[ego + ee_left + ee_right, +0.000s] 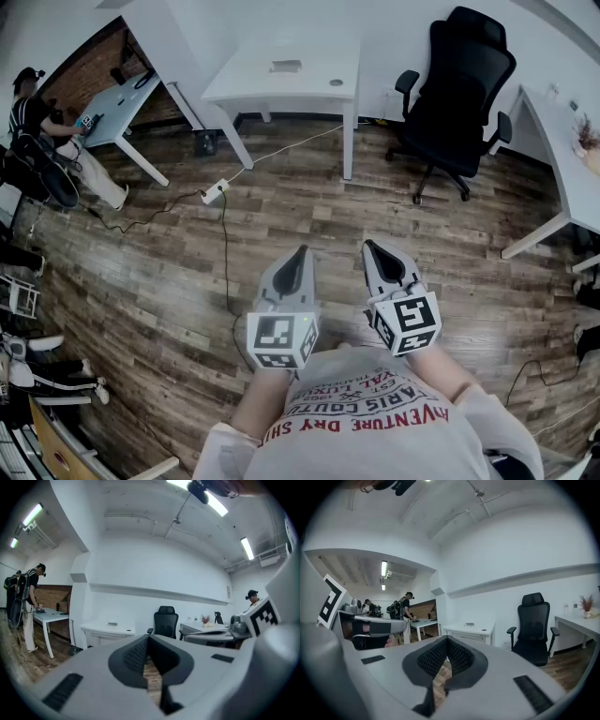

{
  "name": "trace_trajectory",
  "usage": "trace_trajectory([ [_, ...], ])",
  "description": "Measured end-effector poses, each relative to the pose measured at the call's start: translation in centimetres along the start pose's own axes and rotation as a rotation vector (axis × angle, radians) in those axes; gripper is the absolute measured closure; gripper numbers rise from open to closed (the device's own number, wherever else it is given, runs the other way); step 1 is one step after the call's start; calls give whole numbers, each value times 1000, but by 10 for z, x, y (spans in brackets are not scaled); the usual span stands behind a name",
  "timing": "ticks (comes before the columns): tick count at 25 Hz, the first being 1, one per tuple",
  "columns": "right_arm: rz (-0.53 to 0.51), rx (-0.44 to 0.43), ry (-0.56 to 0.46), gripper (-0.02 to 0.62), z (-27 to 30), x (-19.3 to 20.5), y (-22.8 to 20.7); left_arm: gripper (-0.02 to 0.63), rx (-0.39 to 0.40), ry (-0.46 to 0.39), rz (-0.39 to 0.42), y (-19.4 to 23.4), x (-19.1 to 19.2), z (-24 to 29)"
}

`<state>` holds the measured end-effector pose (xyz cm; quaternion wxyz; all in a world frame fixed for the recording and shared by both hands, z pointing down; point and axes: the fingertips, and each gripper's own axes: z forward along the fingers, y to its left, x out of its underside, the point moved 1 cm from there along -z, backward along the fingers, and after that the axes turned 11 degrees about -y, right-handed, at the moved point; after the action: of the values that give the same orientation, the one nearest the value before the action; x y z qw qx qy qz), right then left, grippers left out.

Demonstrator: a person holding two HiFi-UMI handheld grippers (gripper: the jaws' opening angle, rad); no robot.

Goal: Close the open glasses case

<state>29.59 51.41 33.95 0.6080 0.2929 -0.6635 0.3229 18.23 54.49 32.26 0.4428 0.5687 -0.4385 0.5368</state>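
Observation:
No glasses case shows in any view. I hold both grippers side by side in front of my chest, above the wooden floor (309, 234). The left gripper (298, 253) points forward with its jaws closed together and nothing between them; its marker cube (281, 339) sits near my shirt. The right gripper (373, 247) is likewise shut and empty. In the left gripper view the left gripper (149, 641) has its dark pads (136, 656) meeting at the tip. The right gripper view shows the right gripper (447, 641) shut the same way.
A white desk (281, 80) stands ahead with a small flat item (286, 66) on it. A black office chair (459, 94) is at the right, beside another white desk (567, 150). A power strip (216, 191) and cable lie on the floor. A person (37, 122) stands far left.

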Motion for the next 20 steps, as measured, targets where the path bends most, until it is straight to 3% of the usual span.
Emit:
trace_trajectory([
  [3, -8, -1, 2, 589, 1, 1, -1, 601, 17, -5, -36, -2, 0, 4],
  [20, 50, 30, 61, 589, 33, 22, -22, 601, -11, 31, -54, 29, 17, 34],
])
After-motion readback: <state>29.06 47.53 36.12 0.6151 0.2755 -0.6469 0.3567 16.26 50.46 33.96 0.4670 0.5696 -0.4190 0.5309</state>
